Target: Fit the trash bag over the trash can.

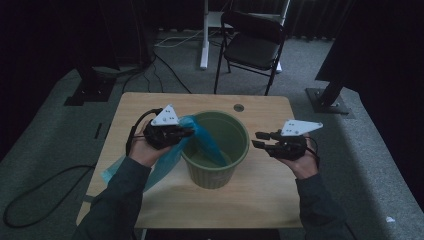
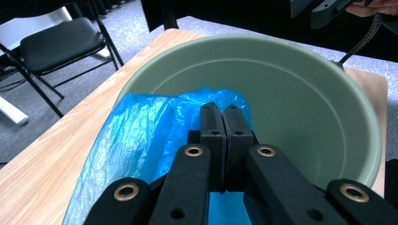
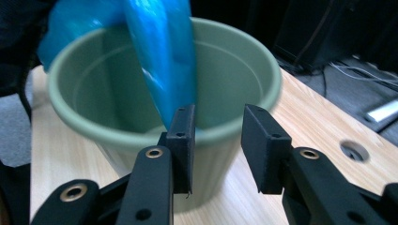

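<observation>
Wooden table (image 1: pixel 260 200), grey carpet, black chair (image 1: pixel 252 42) beyond far edge; left gripper (image 2: pixel 224 123) clamped on blue bag (image 2: pixel 136 136) over green pot (image 1: pixel 239 150) rim; right gripper (image 3: pixel 217 140) half-open, empty.

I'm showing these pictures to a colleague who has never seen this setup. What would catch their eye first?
The bright blue plastic bag, draped over the near-left rim of the green ribbed bucket at the middle of the wooden table, stands out at once. The left gripper is shut on the bag at the bucket's rim. The right gripper hangs to the bucket's right, jaws apart with nothing between them.
</observation>
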A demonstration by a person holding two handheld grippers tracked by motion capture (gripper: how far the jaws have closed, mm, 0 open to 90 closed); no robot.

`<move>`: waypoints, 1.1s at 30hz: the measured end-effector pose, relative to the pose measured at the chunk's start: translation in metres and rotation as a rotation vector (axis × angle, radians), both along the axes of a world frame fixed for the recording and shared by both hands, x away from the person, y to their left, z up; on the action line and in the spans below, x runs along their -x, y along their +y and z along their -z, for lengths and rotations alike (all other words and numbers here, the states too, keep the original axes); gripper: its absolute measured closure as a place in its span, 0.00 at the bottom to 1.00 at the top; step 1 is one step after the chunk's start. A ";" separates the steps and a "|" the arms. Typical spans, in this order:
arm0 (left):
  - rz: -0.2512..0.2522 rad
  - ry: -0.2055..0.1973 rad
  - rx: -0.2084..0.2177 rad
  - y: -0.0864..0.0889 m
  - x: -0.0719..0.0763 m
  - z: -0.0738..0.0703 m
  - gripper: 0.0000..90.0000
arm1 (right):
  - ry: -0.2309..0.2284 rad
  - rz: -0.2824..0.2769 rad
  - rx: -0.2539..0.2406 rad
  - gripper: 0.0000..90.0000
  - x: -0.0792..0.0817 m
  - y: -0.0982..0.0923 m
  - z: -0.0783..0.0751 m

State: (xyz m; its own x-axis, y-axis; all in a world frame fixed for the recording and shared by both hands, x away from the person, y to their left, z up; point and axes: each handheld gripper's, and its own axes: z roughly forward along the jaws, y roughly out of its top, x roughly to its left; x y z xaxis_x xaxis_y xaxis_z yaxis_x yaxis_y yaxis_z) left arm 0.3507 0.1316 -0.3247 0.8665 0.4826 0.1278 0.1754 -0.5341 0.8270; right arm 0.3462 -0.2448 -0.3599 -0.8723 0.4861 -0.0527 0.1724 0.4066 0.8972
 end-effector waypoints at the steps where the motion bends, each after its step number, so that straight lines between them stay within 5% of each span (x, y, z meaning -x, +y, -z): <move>1: 0.006 0.001 0.001 -0.002 0.000 -0.001 0.99 | -0.004 -0.009 0.002 0.72 -0.001 0.004 -0.002; 24: 0.074 -0.008 0.008 -0.034 -0.004 -0.008 0.98 | -0.011 -0.147 0.097 0.57 -0.022 0.093 -0.011; 26: 0.080 -0.008 0.010 -0.036 -0.003 -0.008 0.97 | -0.014 -0.151 0.102 0.62 -0.023 0.098 -0.012; 27: 0.084 -0.009 0.009 -0.036 -0.003 -0.008 0.96 | -0.037 -0.156 0.116 0.81 -0.022 0.102 -0.013; 28: 0.082 -0.010 0.010 -0.036 -0.002 -0.008 0.96 | -0.037 -0.156 0.116 0.81 -0.022 0.102 -0.013; 29: 0.077 -0.012 0.012 -0.035 -0.002 -0.009 0.90 | -0.048 -0.144 0.131 0.92 -0.022 0.102 -0.013; 33: 0.058 -0.026 0.037 -0.023 0.006 -0.013 0.89 | -0.076 -0.119 0.145 0.97 -0.021 0.097 -0.013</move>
